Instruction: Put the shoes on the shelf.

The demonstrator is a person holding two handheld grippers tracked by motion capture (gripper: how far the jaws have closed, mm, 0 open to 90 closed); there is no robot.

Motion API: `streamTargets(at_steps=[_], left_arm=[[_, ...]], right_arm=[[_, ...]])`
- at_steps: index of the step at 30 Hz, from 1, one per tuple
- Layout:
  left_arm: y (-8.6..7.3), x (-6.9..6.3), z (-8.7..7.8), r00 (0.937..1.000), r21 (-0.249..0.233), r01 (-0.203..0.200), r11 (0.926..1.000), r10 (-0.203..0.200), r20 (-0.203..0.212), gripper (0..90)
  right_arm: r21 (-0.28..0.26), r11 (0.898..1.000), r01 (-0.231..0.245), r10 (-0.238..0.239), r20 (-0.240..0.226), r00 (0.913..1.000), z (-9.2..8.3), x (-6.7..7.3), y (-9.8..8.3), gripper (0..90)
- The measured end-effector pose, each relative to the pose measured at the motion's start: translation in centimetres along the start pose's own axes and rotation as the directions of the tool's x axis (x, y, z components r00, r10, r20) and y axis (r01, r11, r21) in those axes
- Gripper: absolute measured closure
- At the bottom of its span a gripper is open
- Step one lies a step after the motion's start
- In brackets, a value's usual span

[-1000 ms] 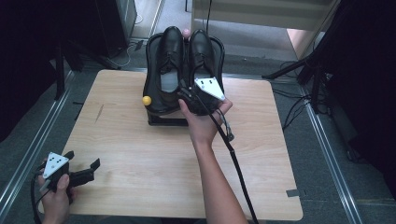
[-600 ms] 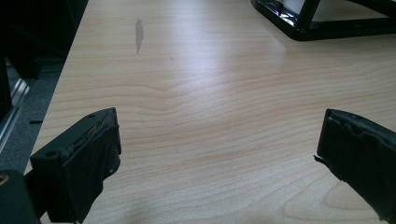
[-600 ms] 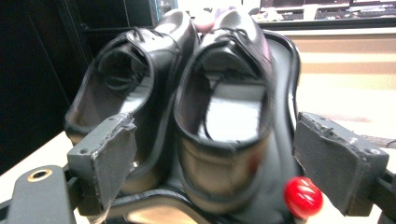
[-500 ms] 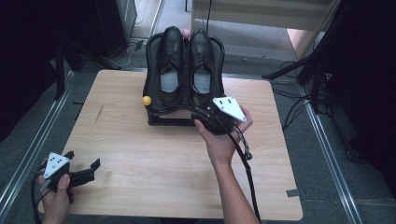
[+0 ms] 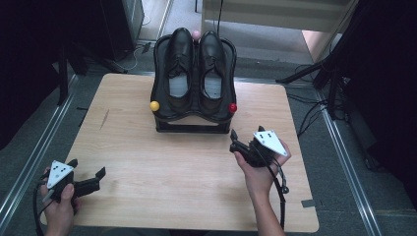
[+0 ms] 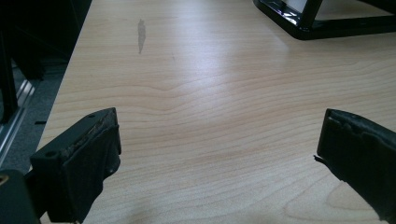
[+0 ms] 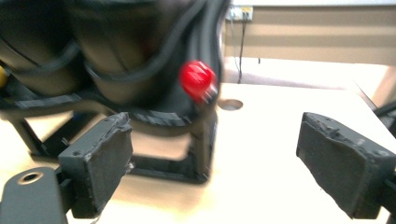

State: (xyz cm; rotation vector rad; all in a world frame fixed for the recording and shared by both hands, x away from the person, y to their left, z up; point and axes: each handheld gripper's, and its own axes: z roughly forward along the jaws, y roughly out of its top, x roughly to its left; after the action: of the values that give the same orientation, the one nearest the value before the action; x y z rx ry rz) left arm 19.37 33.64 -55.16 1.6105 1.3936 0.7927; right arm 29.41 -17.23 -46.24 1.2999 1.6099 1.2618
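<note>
The pair of glossy black leather lace-up shoes (image 5: 195,69) sits side by side, toes pointing away from the person, on a slanted black plastic shoe stand (image 5: 193,126) at the far middle of the pale wooden table (image 5: 162,172). A yellow knob (image 5: 154,105) sticks out at the stand's front left corner, a red knob (image 5: 232,107) at its front right, and a pink one (image 5: 196,35) shows behind the toes. The right gripper (image 5: 239,142) hovers near the stand's front right corner, apart from it, its jaws having just been opening and now spread wide with nothing between them. In the right gripper view the red knob (image 7: 198,80) lies ahead, blurred. The left gripper (image 5: 88,173) rests at the table's near left corner, well apart from the shoes, jaws wide over bare wood.
</note>
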Motion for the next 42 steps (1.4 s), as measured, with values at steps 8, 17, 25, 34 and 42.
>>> streamTargets(at_steps=[8,17,25,34,42], left_arm=[[0.0,0.0,0.0,1.0000,0.000,0.005,1.0000,-0.005,-0.003,0.5],[0.0,0.0,0.0,1.0000,0.000,0.005,1.0000,-0.005,-0.007,0.5],[0.0,0.0,0.0,1.0000,-0.001,0.006,1.0000,-0.006,-0.007,0.5],[0.0,0.1,0.0,1.0000,-0.003,0.007,1.0000,-0.007,-0.005,0.5],[0.0,0.1,0.0,1.0000,-0.001,0.009,1.0000,-0.009,-0.001,0.5]], right_arm=[[0.036,0.999,0.025,-0.026,0.046,0.9986,-1.5,-3.2,-3.2,9.3],[0.086,0.996,-0.004,-0.003,0.090,0.9959,-2.8,-6.9,-6.4,9.3],[0.120,0.993,-0.009,-0.007,0.126,0.9920,-4.0,-9.1,-7.7,9.5],[0.148,0.989,0.004,-0.030,0.171,0.9848,-5.9,-11.3,-9.0,9.6],[0.119,0.991,-0.056,0.032,0.201,0.9792,-7.0,-12.5,-9.7,10.5]])
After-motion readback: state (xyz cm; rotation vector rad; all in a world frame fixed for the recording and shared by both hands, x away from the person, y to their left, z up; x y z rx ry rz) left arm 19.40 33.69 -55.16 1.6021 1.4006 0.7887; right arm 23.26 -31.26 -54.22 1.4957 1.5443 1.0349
